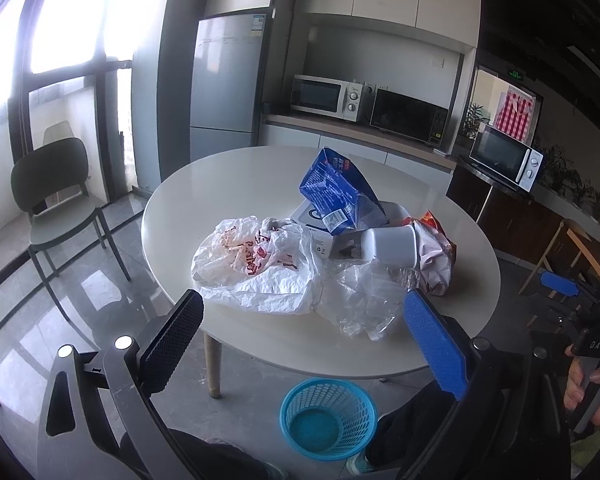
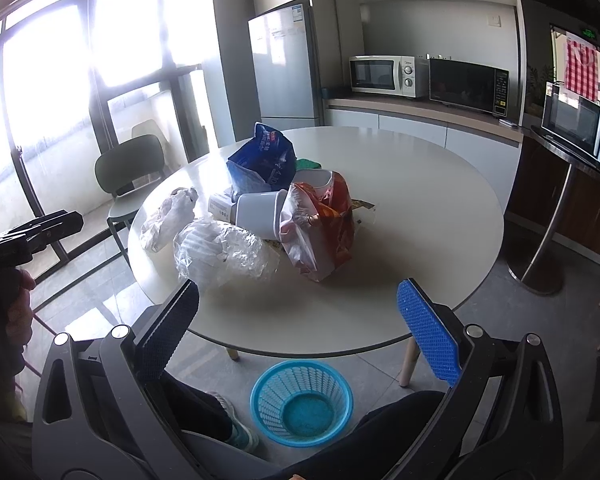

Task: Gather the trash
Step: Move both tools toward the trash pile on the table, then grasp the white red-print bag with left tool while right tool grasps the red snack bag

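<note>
A pile of trash lies on the round white table [image 1: 236,176]: a white plastic bag with red print [image 1: 256,264], a clear crumpled bag [image 1: 364,300], a blue snack bag [image 1: 336,196], a white cup on its side [image 1: 392,246], a white box [image 1: 320,232] and an orange-red bag [image 1: 440,256]. The same pile shows in the right wrist view: clear bag [image 2: 224,254], blue bag [image 2: 264,160], cup [image 2: 260,214], orange bag [image 2: 324,224]. A blue mesh basket [image 1: 328,418] [image 2: 302,402] stands empty on the floor under the table's near edge. My left gripper [image 1: 304,312] and right gripper [image 2: 300,304] are open and empty, held short of the pile.
A green chair [image 1: 56,200] stands left of the table by the window. A fridge [image 1: 228,80], counter and microwaves [image 1: 326,98] are behind. A metal table post [image 2: 544,240] stands at right. The person's legs and shoes [image 2: 236,428] flank the basket.
</note>
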`<state>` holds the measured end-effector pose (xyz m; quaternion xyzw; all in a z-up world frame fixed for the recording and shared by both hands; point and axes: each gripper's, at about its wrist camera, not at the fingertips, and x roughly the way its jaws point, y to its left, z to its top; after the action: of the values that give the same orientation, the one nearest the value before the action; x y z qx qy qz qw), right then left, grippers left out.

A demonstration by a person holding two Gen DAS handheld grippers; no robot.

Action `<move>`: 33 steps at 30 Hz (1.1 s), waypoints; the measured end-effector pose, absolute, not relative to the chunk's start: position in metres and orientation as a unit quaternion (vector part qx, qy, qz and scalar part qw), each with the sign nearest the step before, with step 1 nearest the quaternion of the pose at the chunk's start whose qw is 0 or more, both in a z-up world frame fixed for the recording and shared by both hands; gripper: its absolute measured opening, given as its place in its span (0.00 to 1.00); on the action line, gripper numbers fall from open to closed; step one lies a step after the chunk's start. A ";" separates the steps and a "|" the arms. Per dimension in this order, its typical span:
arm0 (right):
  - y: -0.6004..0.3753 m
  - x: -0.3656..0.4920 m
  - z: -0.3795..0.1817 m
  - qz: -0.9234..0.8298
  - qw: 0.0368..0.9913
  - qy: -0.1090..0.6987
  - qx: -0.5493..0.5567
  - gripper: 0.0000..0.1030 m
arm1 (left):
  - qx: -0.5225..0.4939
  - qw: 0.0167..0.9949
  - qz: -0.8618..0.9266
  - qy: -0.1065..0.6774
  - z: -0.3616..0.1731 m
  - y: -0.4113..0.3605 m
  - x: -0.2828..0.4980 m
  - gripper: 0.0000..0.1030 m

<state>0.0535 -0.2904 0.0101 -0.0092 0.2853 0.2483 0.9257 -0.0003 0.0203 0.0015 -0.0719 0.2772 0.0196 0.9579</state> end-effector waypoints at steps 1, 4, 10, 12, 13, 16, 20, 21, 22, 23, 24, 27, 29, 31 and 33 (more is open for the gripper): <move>-0.290 0.054 0.010 0.247 0.926 0.285 -0.009 0.92 | -0.072 0.958 0.020 0.278 0.001 0.020 0.000 0.95; -0.290 0.054 0.012 0.247 0.926 0.285 -0.010 0.92 | -0.067 0.957 0.024 0.280 0.001 0.019 0.001 0.95; -0.290 0.055 0.011 0.247 0.926 0.285 -0.010 0.92 | -0.072 0.956 0.024 0.283 -0.001 0.020 0.002 0.95; -0.290 0.056 0.011 0.246 0.926 0.286 -0.009 0.92 | -0.075 0.956 0.021 0.281 -0.001 0.021 0.002 0.95; -0.290 0.057 0.011 0.246 0.926 0.287 -0.009 0.92 | -0.074 0.957 0.022 0.281 -0.001 0.021 0.002 0.95; -0.290 0.058 0.010 0.246 0.926 0.287 -0.011 0.92 | -0.073 0.956 0.026 0.282 -0.002 0.022 0.003 0.95; -0.290 0.064 0.009 0.247 0.924 0.291 -0.011 0.92 | -0.069 0.955 0.037 0.286 -0.004 0.024 0.009 0.95; -0.290 0.066 0.009 0.247 0.924 0.292 -0.012 0.91 | -0.068 0.955 0.039 0.287 -0.003 0.024 0.011 0.95; -0.290 0.068 0.008 0.247 0.923 0.293 -0.012 0.91 | -0.068 0.955 0.040 0.287 -0.003 0.025 0.014 0.95; -0.289 0.070 0.008 0.247 0.923 0.294 -0.013 0.91 | -0.067 0.955 0.041 0.287 -0.003 0.025 0.016 0.95; -0.288 0.073 0.008 0.247 0.923 0.294 -0.014 0.91 | -0.067 0.954 0.043 0.288 -0.003 0.026 0.018 0.95; -0.286 0.081 0.006 0.249 0.922 0.297 -0.014 0.91 | -0.071 0.953 0.046 0.292 -0.004 0.028 0.025 0.95; -0.284 0.089 0.004 0.249 0.920 0.301 -0.015 0.88 | -0.075 0.951 0.050 0.296 -0.006 0.031 0.032 0.95; -0.282 0.098 0.001 0.250 0.919 0.306 -0.017 0.88 | -0.079 0.949 0.053 0.301 -0.008 0.034 0.039 0.95; -0.280 0.106 -0.001 0.250 0.918 0.308 -0.019 0.88 | -0.082 0.947 0.055 0.305 -0.010 0.037 0.045 0.95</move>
<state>0.1058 -0.2801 -0.0011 -0.0190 0.3084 0.2502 0.9176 0.0451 0.0368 -0.0103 -0.0818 0.3050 0.0554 0.9472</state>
